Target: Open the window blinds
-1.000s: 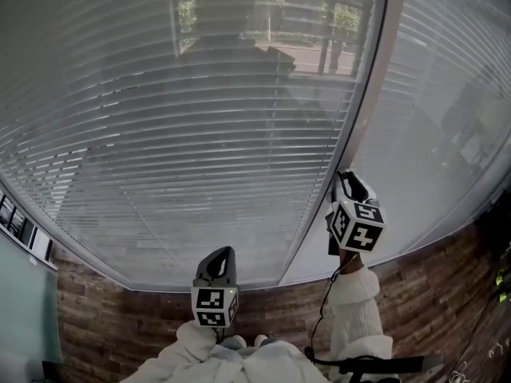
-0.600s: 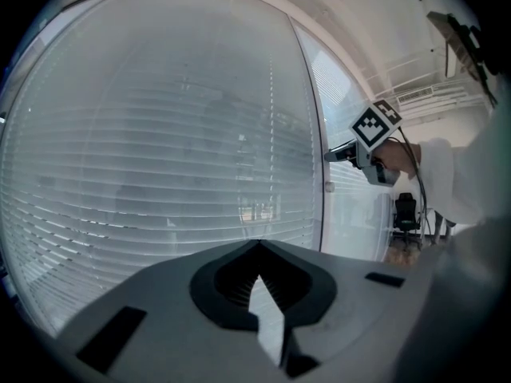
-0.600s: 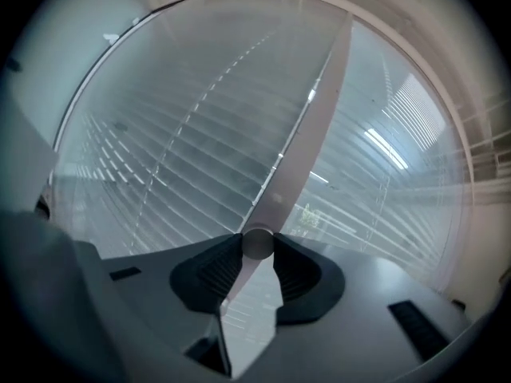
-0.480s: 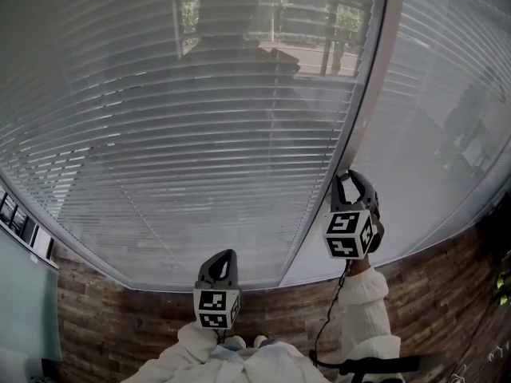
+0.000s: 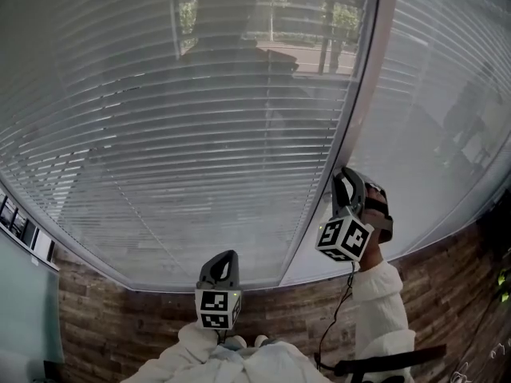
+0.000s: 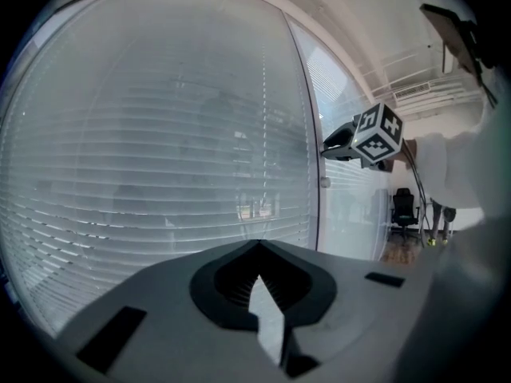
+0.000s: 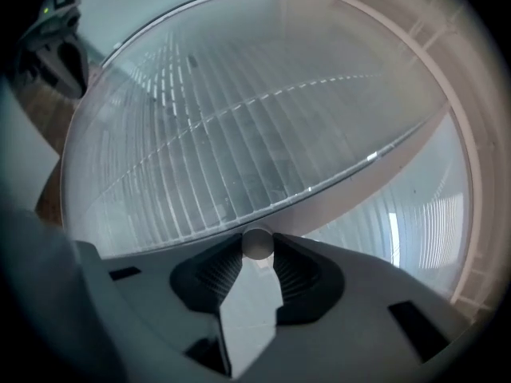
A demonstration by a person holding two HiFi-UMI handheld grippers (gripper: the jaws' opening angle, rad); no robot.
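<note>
What moved: the right tongs (image 5: 345,180) have rolled round on the spot since a second ago, so their marker cube now sits tipped over. The left ones haven't budged.
Right tongs: pinching the little round knob (image 7: 257,239) at their tips.
Knob: on the upright frame (image 5: 363,94), just beside the blinds (image 5: 184,150).
Left tongs (image 6: 259,250): pressed together, empty, low in front of the glass.
Blinds: slats look mostly shut to us.
How we'd do it: twist about the knob's own axis, keep a firm pinch, no sideways pull. If the wrist runs out, release and re-grip.

A black office chair (image 6: 402,206) stands in the background.
</note>
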